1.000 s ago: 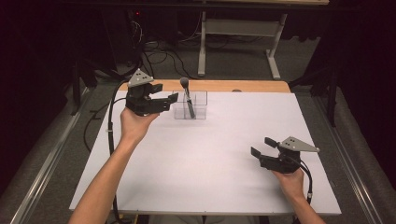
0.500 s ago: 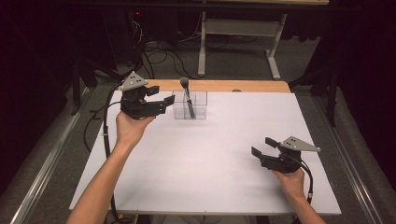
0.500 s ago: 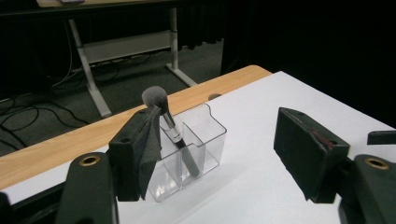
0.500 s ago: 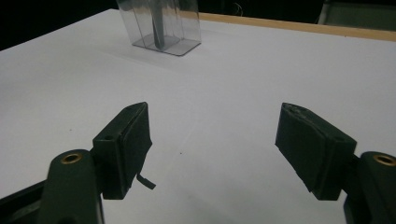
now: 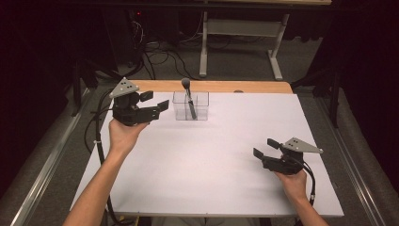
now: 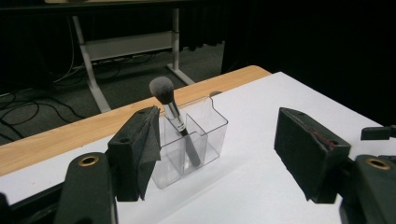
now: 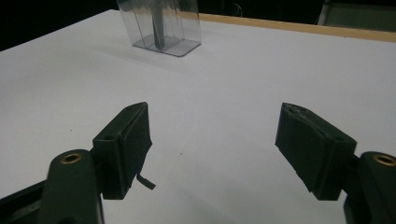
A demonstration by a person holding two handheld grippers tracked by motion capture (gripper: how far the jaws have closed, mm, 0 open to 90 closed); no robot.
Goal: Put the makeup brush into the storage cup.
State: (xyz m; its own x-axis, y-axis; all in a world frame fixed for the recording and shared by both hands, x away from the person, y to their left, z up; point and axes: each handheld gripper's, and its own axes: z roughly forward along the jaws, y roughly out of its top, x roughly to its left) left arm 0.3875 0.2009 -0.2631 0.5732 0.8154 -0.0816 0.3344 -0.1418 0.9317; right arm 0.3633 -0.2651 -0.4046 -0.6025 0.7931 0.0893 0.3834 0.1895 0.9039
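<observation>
A clear plastic two-compartment holder [image 5: 190,106] is seen standing upright on the white worktop [image 5: 207,160], close to the far edge and a little left of its middle, just in front of the bare wooden strip [image 5: 221,87] along that edge. A black-handled makeup brush with a grey rounded head [image 5: 188,96] is leaned inside the holder, handle down, head sticking up above the rim; in the left gripper view it is seen in the nearer compartment.

The left gripper [image 5: 157,101] is held above the worktop near the far left corner, just beside the holder on its left and apart from it. Its jaws are spread wide and nothing is gripped; the holder and brush are framed between them in the left gripper view.

The right gripper [image 5: 264,148] is held low over the worktop near the right edge, toward the near right corner, well apart from the holder. Its jaws are also spread wide with nothing between them but bare white surface.

A broad bare stretch of worktop is left open between the two grippers and along the whole near edge. Room is also left to the right of the holder up to the far right corner.
</observation>
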